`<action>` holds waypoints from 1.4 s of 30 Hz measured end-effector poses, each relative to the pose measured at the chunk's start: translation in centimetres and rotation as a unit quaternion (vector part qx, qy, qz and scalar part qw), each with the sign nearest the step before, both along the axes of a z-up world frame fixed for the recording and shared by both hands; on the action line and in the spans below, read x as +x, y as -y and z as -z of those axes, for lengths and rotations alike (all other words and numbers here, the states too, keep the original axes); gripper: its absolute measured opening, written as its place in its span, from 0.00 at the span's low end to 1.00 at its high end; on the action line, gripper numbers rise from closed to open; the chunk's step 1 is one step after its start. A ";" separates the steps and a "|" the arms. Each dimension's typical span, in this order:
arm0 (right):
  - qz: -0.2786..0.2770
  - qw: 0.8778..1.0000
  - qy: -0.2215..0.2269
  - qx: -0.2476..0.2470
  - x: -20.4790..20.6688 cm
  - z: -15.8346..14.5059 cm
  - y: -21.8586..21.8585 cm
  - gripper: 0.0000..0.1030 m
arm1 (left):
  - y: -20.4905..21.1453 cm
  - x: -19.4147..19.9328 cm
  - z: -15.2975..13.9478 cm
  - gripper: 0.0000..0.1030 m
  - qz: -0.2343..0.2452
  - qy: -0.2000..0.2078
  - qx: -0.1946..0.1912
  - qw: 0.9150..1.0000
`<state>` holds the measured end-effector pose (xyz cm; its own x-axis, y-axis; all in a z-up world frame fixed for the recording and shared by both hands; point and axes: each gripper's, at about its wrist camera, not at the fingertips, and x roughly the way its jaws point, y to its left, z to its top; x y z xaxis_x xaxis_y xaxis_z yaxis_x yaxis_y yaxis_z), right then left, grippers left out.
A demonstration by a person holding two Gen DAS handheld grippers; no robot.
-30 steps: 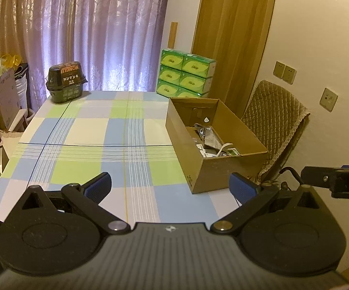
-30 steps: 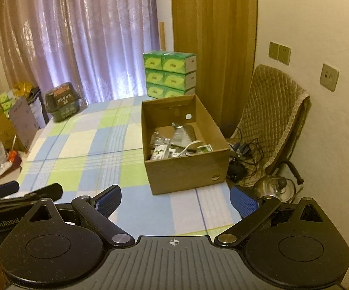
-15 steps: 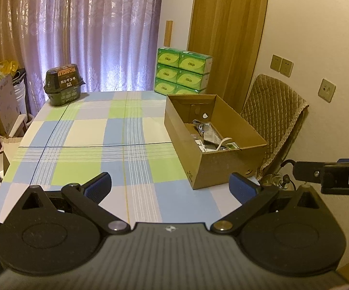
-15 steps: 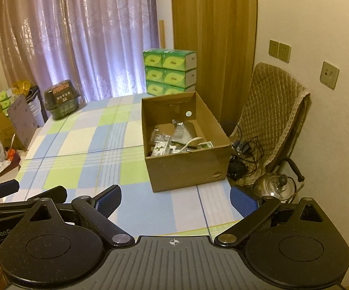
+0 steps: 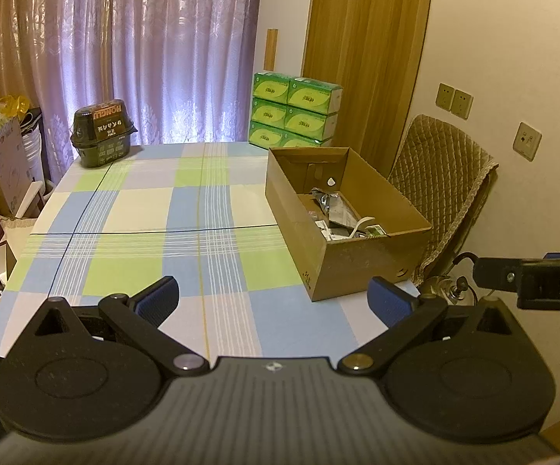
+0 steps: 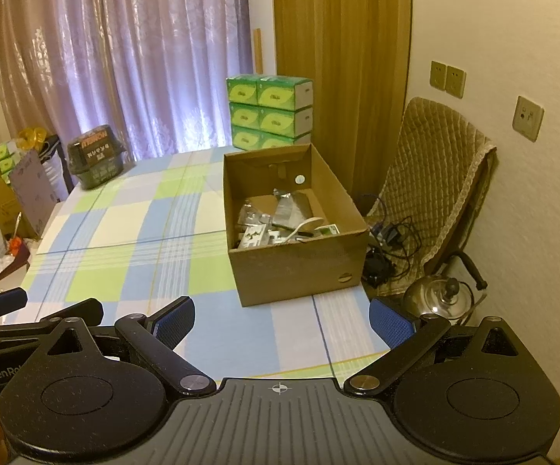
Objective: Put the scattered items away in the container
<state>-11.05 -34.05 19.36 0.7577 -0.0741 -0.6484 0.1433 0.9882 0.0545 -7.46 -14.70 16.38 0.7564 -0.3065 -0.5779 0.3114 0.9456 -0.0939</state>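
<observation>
An open cardboard box (image 5: 361,259) (image 6: 299,267) stands on the right side of the checked tablecloth (image 5: 156,232) (image 6: 125,240). Packets and a white spoon-like piece (image 6: 280,224) lie inside the box. My left gripper (image 5: 274,302) hovers open over the near table edge, well short of the box, with nothing between its blue pads. My right gripper (image 6: 282,319) is also open and empty, held back from the box's near wall. The left gripper's body (image 6: 16,329) shows at the left of the right wrist view.
A dark lidded container (image 5: 103,137) (image 6: 96,162) sits at the table's far left corner. Green tissue packs (image 5: 293,114) (image 6: 270,110) are stacked behind the box. A padded chair (image 5: 440,186) (image 6: 431,182), cables and a steel kettle (image 6: 437,294) stand to the right.
Both grippers have drawn back and risen slightly, so the box and table look smaller and farther. Both stay open and empty.
</observation>
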 end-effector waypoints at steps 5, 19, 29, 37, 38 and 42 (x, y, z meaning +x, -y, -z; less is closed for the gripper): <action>0.001 1.000 -0.001 0.001 0.0 0.1 0.1 0.98 | -0.1 0.1 0.2 0.99 0.000 -0.003 0.000 1.000; 0.002 1.000 -0.006 0.002 0.1 0.7 0.5 0.98 | 0.1 0.3 0.7 0.99 0.001 -0.007 0.005 1.000; 0.002 1.000 -0.010 0.004 0.1 1.0 0.6 0.98 | 0.2 0.3 1.1 0.99 0.002 -0.010 0.007 1.000; 0.003 1.000 -0.013 0.006 0.2 1.4 0.7 0.98 | 0.4 0.4 1.2 0.99 0.001 -0.012 0.008 1.000; 0.003 1.000 -0.013 0.006 0.2 1.4 0.7 0.98 | 0.4 0.4 1.2 0.99 0.001 -0.012 0.007 1.000; 0.003 1.000 -0.013 0.006 0.2 1.4 0.6 0.98 | 0.3 0.3 1.3 0.99 0.002 -0.014 0.007 1.000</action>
